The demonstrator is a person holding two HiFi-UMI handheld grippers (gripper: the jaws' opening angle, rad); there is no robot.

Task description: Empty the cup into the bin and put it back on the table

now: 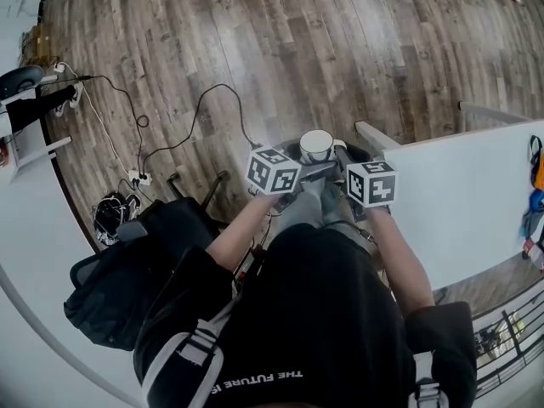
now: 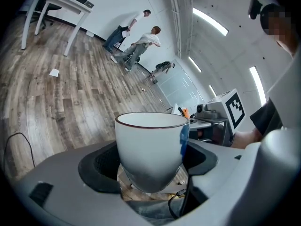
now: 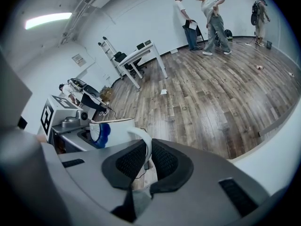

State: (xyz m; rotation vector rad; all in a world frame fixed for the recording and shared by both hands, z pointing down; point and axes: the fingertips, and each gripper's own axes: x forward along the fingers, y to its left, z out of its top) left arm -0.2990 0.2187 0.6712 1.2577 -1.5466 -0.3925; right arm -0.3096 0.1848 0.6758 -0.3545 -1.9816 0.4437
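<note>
Both grippers on the cup [image 1: 316, 145], held at 12 o'clock just ahead of the person's torso.

Left gripper [image 2: 150, 160]: jaws spread wide around the cup body, one pad against each side of the wall, so it's clamping the cup. Cup is upright, white with a dark rim. Floor planks show under its base, so it's in the air and not on any surface.

Right gripper [image 3: 146, 161]: jaws nearly together, pinching the cup's handle [image 3: 143, 142] between the black pads. Blue mark [image 3: 101, 133] on the cup wall at 9 o'clock of the handle in that view.

Head view: the marker cubes sit either side of the cup, left cube [image 1: 273, 170] at its 7 o'clock and right cube [image 1: 371, 183] at its 4 o'clock. Forearms run back toward 6 o'clock.

White tabletop [image 1: 459, 202] is at 3 o'clock of the grippers. The cup hangs just off its near corner, over the wood floor [image 1: 255, 41], not over the tabletop.

Black bag [image 1: 127, 279] at 8 o'clock of the cup. Power strip [image 1: 136, 177] at 9 o'clock, with a black cable [image 1: 204, 109] looping across the floor at 10 o'clock.

Further out, in the right gripper view: paper scrap [image 3: 163, 92] on the floor, a white desk [image 3: 141, 55] against the wall at 12 o'clock, and two people [image 3: 202, 18] standing by the far wall at 1 o'clock.
</note>
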